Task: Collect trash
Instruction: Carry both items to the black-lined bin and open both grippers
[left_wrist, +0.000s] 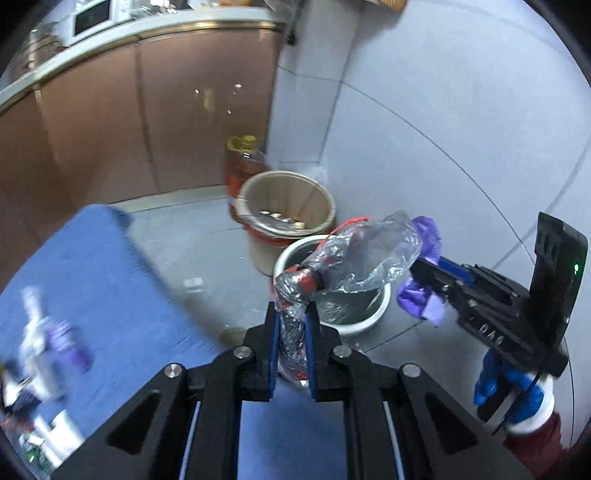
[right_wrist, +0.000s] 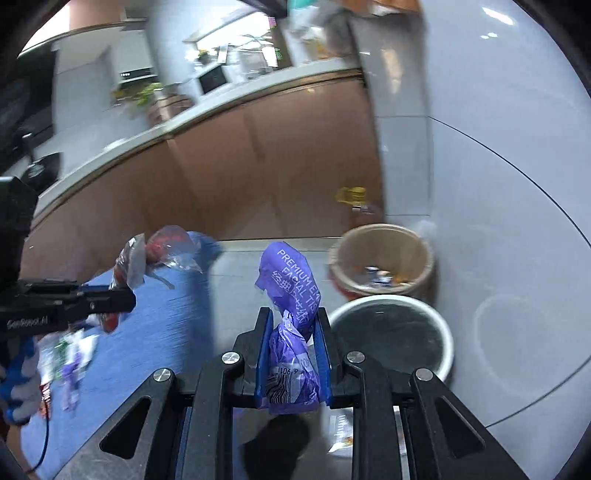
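Trash is in both of your claws: your left claw (left_wrist: 291, 314) is clamped on a crumpled clear plastic wrapper (left_wrist: 354, 254) with red print, and your right claw (right_wrist: 291, 325) is clamped on a twisted purple tissue packet (right_wrist: 290, 291). From the left wrist view the wrapper hangs right above the white bin (left_wrist: 369, 321) with the dark liner; the tan bin (left_wrist: 288, 206) stands just behind it, touching or nearly so. The purple packet sits beside the white bin's rim (right_wrist: 448, 343), not clearly over the opening.

Watch these risks. The wrapper is light and springy, so once you let go it may cling to a pad or drift and land on the floor outside the rim. Your two claws are close together, so opening both at once could knock one piece aside. Releasing the packet from where it is now would likely miss; bring it over the liner first. More litter lies on the blue surface (left_wrist: 99, 266), blurred, so the job looks far from finished.
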